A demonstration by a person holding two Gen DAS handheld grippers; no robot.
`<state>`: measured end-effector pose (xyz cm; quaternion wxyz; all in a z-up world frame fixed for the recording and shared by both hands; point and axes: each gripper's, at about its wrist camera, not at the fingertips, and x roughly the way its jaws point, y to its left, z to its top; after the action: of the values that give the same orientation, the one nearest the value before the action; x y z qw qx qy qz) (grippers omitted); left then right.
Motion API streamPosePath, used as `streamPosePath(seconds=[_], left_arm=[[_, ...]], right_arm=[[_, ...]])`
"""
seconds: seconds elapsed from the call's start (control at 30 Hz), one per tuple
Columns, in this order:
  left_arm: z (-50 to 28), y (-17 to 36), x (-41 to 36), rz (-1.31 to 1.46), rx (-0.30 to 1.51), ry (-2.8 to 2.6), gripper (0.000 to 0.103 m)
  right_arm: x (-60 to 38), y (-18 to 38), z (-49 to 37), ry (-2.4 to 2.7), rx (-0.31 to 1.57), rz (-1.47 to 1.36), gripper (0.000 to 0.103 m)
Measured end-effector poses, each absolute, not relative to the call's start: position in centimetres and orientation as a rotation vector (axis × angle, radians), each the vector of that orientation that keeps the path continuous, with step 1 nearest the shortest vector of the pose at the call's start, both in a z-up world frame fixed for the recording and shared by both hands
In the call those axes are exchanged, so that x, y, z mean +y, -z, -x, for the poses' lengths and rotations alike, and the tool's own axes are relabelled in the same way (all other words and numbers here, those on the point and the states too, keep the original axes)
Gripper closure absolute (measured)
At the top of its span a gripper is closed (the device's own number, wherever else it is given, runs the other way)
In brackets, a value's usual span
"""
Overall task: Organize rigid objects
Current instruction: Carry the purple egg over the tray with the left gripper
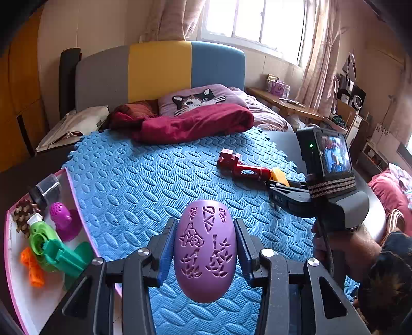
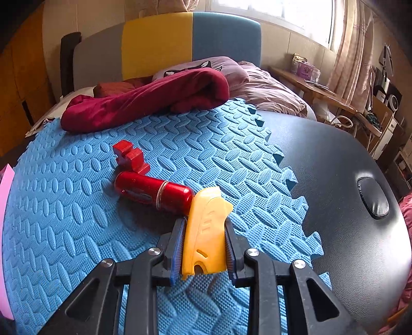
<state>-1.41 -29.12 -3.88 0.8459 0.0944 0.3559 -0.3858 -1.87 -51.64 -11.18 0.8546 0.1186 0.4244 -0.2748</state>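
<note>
Over the blue mat (image 1: 144,175), left gripper (image 1: 204,247) held the purple egg (image 1: 205,253), jaws closed on its sides (tray (image 1: 15,291) at left). On the right wrist view, right gripper (image 2: 204,247) clamped the yellow piece (image 2: 206,232), touching the red cylinder (image 2: 154,192).

Both views are lit by daylight from the window (image 1: 257,23) behind the bed's headboard, whose panes are blown out to white. The blue foam mat (image 1: 154,180) is evenly and brightly lit, with soft shadows cast toward the camera beneath the objects. A pale sheen is seen on the dark tabletop (image 2: 334,159) at its right edge. Strong fisheye bending and dark vignetting are seen at the corners. Focus is sharp throughout, without motion blur.
</note>
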Motion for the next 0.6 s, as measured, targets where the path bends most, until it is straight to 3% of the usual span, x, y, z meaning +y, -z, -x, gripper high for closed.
streamPosePath(seconds=[0.6], left_arm=[[1.3,2.2,-24.0,-0.143,0.734,0.731,0.059]], right_arm=[[-51.6,11.2,1.9,0.579,0.892,-0.248,0.075]])
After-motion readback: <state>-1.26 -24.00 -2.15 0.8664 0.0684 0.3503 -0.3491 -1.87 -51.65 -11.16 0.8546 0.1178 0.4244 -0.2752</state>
